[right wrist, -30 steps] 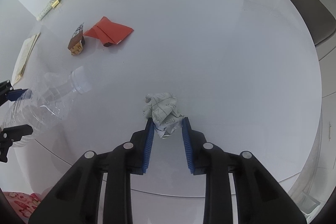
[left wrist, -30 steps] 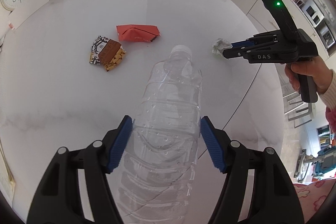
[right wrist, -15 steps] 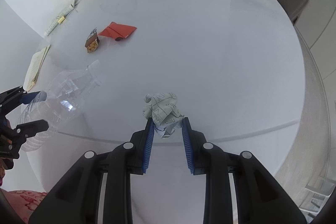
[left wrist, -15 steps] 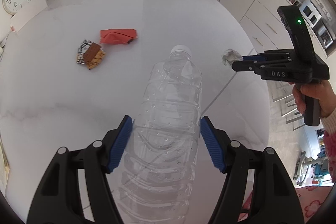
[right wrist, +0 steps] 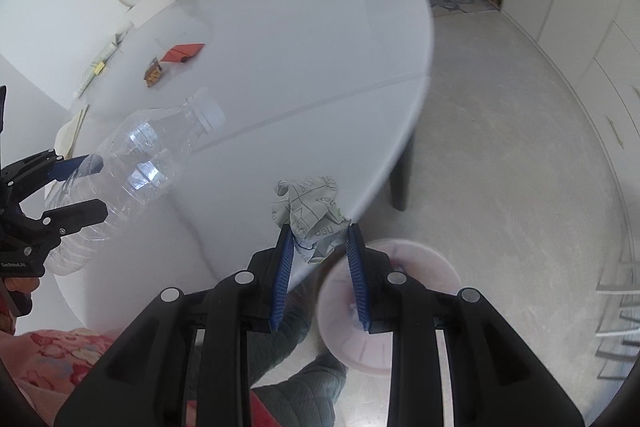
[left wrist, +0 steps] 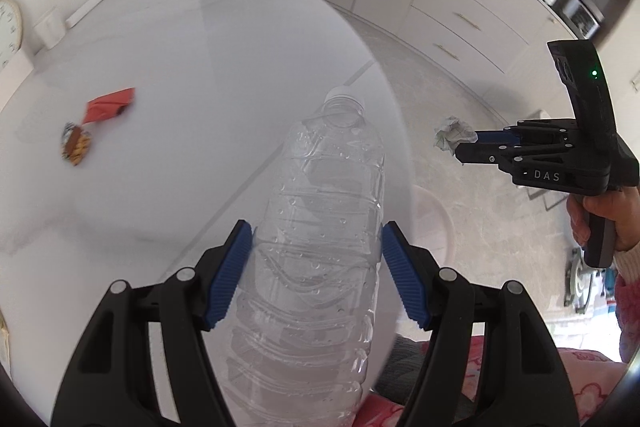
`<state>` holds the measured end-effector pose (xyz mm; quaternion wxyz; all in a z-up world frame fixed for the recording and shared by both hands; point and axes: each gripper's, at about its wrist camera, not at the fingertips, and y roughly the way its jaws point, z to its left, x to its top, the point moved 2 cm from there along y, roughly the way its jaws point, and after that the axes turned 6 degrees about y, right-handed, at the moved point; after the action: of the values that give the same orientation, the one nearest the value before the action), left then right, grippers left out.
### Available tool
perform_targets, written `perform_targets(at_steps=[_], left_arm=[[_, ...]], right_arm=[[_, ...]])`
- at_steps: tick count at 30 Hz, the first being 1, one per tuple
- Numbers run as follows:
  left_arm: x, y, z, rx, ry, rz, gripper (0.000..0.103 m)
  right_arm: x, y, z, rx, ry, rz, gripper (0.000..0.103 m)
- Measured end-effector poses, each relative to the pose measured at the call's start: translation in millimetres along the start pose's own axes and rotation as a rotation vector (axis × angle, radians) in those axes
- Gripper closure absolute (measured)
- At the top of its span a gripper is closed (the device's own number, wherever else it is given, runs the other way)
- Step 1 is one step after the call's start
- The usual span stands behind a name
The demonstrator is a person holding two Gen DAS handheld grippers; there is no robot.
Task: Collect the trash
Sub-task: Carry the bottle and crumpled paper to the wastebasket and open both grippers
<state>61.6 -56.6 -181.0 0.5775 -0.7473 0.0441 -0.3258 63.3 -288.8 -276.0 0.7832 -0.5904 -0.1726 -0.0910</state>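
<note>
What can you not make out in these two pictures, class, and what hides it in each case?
- Bin: right view, blurred, partly behind the right gripper; contents unreadable.
- Bottle base: left view, cut off by the bottom edge.
- Paper ball print: crumpled, unreadable.
- Snack wrapper: left view, smeared by motion blur.

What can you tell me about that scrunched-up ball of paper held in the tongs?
The crumpled ball of pale printed paper is whitish-grey with dark lettering and lines on its creased folds. It is pinched between the blue ribbed pads of the right tongs, most of it sticking out past their tips. It hangs in the air beyond the white round table's edge, above a blurry pale pink round bin.
</note>
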Motion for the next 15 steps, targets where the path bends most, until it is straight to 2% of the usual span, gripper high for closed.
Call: perform_targets(at_steps=[6,13,15], left_arm=[[3.2,16.7,-65.5,-0.051,0.051,0.018,0.038],[-2.7,44.1,-111.6,-0.053,0.085,0.088,0.038],[-4.1,50.7,-120.1,-0.05,0.095,0.104,0.038]], right_arm=[[-52.6,-12.8,-48.8,-0.033,0.07,0.008,0.073],[-89.3,16.9,-76.9,-0.033,0.088,0.071,0.071],[-97.5,32.8,-82.7,-0.039,0.084,0.105,0.056]])
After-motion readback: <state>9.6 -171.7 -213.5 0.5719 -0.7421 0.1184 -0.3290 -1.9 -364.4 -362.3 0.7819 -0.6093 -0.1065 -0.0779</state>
